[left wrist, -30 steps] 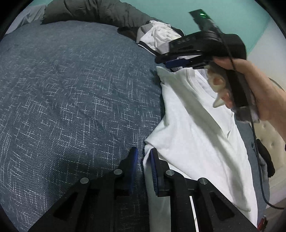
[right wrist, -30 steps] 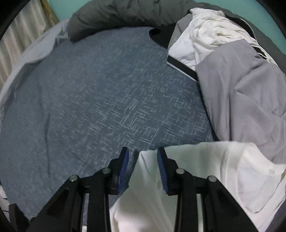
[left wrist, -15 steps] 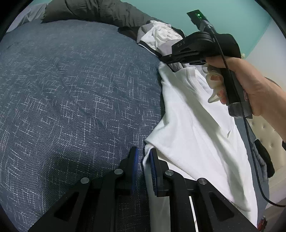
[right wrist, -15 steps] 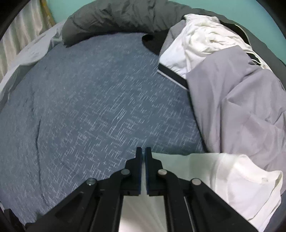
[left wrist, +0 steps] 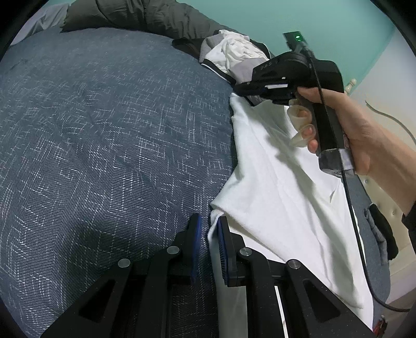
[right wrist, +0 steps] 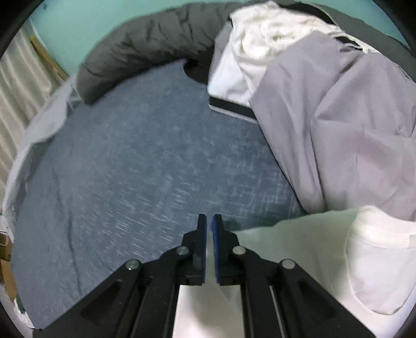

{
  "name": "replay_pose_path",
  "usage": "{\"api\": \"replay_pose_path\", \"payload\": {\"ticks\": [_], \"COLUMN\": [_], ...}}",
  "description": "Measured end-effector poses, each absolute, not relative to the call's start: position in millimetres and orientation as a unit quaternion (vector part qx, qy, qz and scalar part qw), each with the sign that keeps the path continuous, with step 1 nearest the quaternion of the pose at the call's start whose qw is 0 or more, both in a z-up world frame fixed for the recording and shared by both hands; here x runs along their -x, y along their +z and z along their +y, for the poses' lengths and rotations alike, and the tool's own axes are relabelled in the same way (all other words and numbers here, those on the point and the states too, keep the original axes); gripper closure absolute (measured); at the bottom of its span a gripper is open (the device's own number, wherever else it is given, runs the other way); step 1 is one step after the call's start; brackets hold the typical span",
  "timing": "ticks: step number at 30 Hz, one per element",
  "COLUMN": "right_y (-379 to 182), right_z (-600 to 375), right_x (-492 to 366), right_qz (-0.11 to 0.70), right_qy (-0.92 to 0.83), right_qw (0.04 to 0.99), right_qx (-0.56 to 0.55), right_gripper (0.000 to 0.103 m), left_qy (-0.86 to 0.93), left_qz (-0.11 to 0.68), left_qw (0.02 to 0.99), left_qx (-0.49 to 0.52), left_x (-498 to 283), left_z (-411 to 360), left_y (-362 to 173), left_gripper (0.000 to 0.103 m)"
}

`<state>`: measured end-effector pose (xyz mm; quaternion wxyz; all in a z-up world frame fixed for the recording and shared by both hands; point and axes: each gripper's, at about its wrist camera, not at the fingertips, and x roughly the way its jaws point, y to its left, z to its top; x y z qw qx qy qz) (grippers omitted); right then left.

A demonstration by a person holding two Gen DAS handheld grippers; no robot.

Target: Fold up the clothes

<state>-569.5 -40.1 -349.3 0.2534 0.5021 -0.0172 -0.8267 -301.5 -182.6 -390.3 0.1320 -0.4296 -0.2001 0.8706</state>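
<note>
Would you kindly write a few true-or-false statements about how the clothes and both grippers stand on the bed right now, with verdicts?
1. The white shirt lies on a blue-grey bedspread. True.
2. The left gripper stands wide open above bare bedspread. False: it is nearly closed, with the shirt's edge between its fingers.
3. The right gripper is closed at an edge of the white shirt. True.
4. The white shirt is already folded into a neat square. False: it lies stretched out and creased between the two grippers.
5. A pile of grey and white clothes lies beyond the right gripper. True.
6. The wall behind the bed is bright red. False: it is green.
</note>
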Motion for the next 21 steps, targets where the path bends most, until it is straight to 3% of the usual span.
{"api": "replay_pose_path", "payload": {"ticks": [4, 6, 7, 9, 10, 21], "right_y": [-351.3, -354.9, -357.1, -361.5, -363.2, -365.1], "right_z": [-54.0, -59.7, -61.0, -63.0, -62.4, -37.6], "right_x": [567.4, 561.3, 561.0, 560.7, 561.2, 573.4], "right_qz": [0.019, 0.063, 0.069, 0.080, 0.081, -0.007], "right_qy": [-0.814, -0.812, -0.813, -0.814, -0.815, -0.832], "right_qw": [0.264, 0.255, 0.251, 0.242, 0.240, 0.222], "right_qx": [-0.517, -0.521, -0.521, -0.522, -0.521, -0.508], "right_gripper": [0.067, 0.067, 0.068, 0.094, 0.098, 0.099], "left_qy": [0.871, 0.871, 0.871, 0.871, 0.872, 0.873], "left_qz": [-0.200, -0.199, -0.199, -0.201, -0.202, -0.201], "left_qw": [0.132, 0.131, 0.131, 0.128, 0.126, 0.126], "left_qx": [0.430, 0.430, 0.430, 0.429, 0.428, 0.427], "left_x": [301.0, 300.4, 300.1, 299.5, 299.0, 297.8], "left_z": [-177.2, -176.3, -176.0, -175.6, -175.3, -174.6], "left_y": [-389.3, -389.1, -389.1, -389.0, -388.9, -388.9], "left_gripper": [0.090, 0.090, 0.090, 0.090, 0.090, 0.090]}}
